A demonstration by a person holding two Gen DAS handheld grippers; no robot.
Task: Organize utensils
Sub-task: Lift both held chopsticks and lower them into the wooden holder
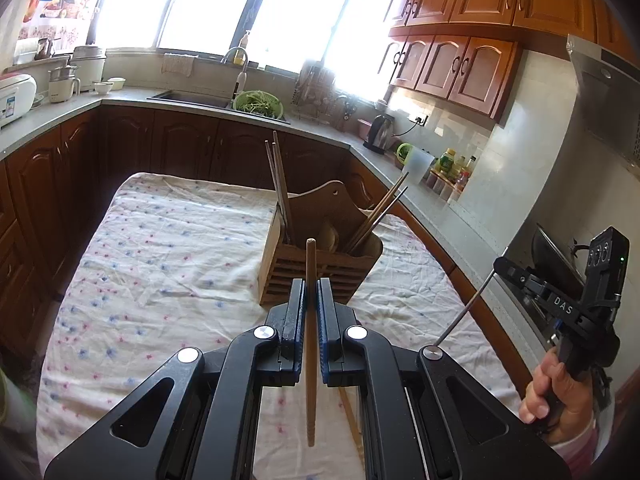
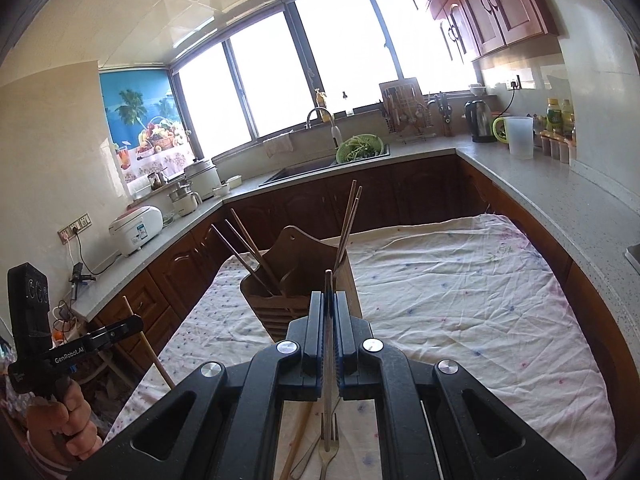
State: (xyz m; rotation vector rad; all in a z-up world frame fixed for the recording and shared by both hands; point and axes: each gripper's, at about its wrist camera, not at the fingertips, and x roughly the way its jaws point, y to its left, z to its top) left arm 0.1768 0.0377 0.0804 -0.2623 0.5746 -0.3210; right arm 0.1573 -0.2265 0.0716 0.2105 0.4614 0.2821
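My left gripper [image 1: 311, 286] is shut on a wooden chopstick [image 1: 310, 400], held upright above the flowered tablecloth [image 1: 160, 260]. Just beyond it stands a wooden utensil holder [image 1: 320, 276] with several chopsticks [image 1: 282, 192] and a wooden spoon [image 1: 330, 236] inside. My right gripper [image 2: 328, 298] is shut on a thin metal chopstick [image 2: 327, 420], in front of the same holder [image 2: 296, 264]. Each gripper shows in the other's view: the right one [image 1: 498, 266] with its metal chopstick [image 1: 464, 308], and the left one [image 2: 138, 323] with its wooden chopstick [image 2: 150, 352].
Under the grippers a fork [image 2: 328, 458] and a loose wooden chopstick [image 2: 296, 440] lie on the cloth. A counter [image 1: 72, 108] wraps around the table, with a sink, a green colander [image 1: 258, 105], a kettle [image 1: 380, 134] and bottles. A stove is at the right.
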